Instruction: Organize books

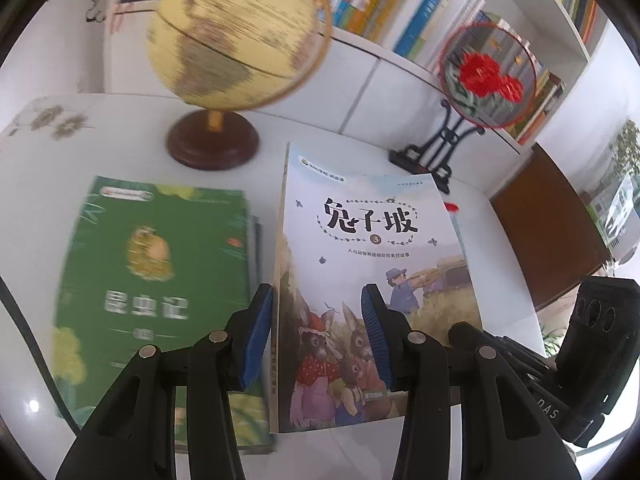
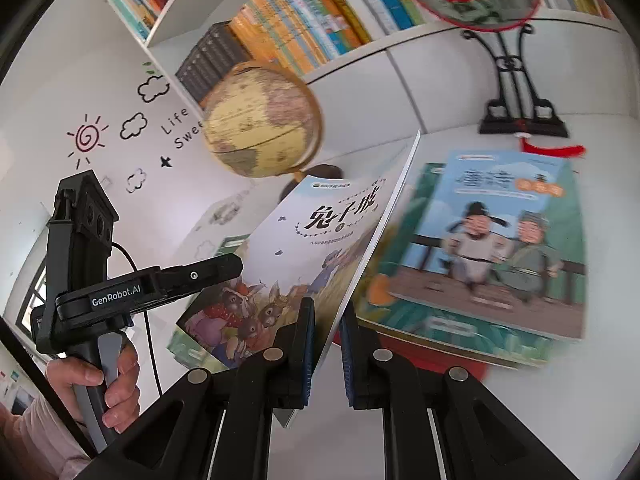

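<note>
A pale blue rabbit book [image 1: 372, 264] is lifted and tilted above the white table. My left gripper [image 1: 316, 328] has its blue pads either side of the book's spine edge, shut on it. In the right wrist view the same rabbit book [image 2: 316, 248] stands on edge between my right gripper's [image 2: 326, 344] fingers, which straddle its lower edge with a small gap. A green book [image 1: 156, 280] tops a stack lying at the left. A blue-green book with two cartoon men [image 2: 496, 248] lies on a stack at the right.
A yellow globe [image 1: 236, 40] on a brown base stands behind the books. A round red-flower fan [image 1: 488, 76] on a black stand sits at the back right. A white bookshelf [image 2: 304, 20] full of books lines the wall. The left gripper's body [image 2: 120, 280] shows at left.
</note>
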{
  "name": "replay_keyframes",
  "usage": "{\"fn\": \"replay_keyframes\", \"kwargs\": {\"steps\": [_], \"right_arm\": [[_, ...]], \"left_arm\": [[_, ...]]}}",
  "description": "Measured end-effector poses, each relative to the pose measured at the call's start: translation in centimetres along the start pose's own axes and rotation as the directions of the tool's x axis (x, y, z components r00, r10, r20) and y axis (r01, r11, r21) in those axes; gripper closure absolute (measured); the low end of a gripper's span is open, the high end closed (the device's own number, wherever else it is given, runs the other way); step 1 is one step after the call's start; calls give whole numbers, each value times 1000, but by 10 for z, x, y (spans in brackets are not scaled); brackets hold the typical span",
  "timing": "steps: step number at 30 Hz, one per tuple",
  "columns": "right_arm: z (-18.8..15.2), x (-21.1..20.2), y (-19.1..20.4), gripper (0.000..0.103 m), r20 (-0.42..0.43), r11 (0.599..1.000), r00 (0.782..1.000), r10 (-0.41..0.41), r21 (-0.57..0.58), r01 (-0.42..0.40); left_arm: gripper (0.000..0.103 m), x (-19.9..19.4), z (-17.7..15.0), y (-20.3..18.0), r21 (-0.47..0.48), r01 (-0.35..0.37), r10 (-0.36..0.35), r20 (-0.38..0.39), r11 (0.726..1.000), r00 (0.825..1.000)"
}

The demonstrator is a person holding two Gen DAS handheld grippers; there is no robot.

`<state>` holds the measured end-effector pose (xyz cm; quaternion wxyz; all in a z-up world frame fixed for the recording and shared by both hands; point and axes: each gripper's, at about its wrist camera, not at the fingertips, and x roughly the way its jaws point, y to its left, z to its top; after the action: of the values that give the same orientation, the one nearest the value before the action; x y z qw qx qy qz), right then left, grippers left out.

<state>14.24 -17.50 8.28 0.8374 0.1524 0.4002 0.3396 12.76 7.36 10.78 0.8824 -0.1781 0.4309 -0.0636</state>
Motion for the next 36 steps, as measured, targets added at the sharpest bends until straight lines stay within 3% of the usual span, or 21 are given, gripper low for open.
{"fn": "replay_keyframes", "kwargs": {"steps": [12, 19, 36], "right_arm": [[9, 59, 69, 91, -30, 994, 996, 84, -65, -85], [10, 89, 101, 91, -64, 989, 992, 106, -94, -112], [-4, 121, 110, 90, -114, 993, 989, 93, -58, -100]], "left_arm": [[62, -43, 11, 74, -54, -80, 83, 55, 995, 995], [62, -51, 8, 105, -67, -132, 135, 46, 989, 990], [62, -43, -7, 130, -75, -135, 135, -8, 988, 991]]}}
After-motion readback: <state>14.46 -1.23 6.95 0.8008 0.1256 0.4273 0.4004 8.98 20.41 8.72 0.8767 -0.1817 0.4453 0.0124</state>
